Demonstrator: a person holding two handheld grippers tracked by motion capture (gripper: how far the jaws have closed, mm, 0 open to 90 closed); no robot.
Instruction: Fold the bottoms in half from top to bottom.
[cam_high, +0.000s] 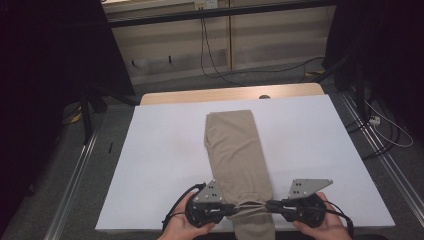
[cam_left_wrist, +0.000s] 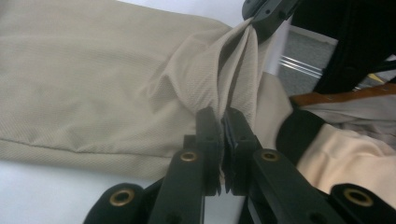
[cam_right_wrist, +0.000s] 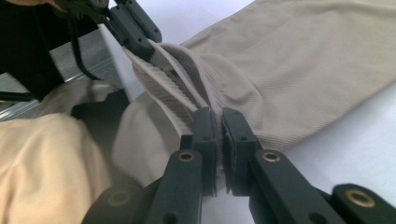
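Observation:
A beige garment (cam_high: 237, 150), folded into a long strip, lies on the white table top (cam_high: 160, 150) and hangs over its near edge. My left gripper (cam_high: 234, 207) is shut on the cloth's left side near that edge, and my right gripper (cam_high: 265, 205) is shut on its right side. The fabric between them is gathered into tight pleats. In the left gripper view the jaws (cam_left_wrist: 223, 122) pinch the bunched beige garment (cam_left_wrist: 93, 84), with the right gripper (cam_left_wrist: 266, 14) facing them. In the right gripper view the jaws (cam_right_wrist: 219, 122) clamp the pleated beige garment (cam_right_wrist: 303, 70), opposite the left gripper (cam_right_wrist: 133, 25).
The white top rests on a wooden table (cam_high: 230, 93). Metal rails (cam_high: 75, 170) run along the floor on both sides, and cables (cam_high: 390, 135) lie at the right. A black stand (cam_high: 90, 100) is at the left. The person's beige trousers (cam_right_wrist: 42, 163) sit below the table edge.

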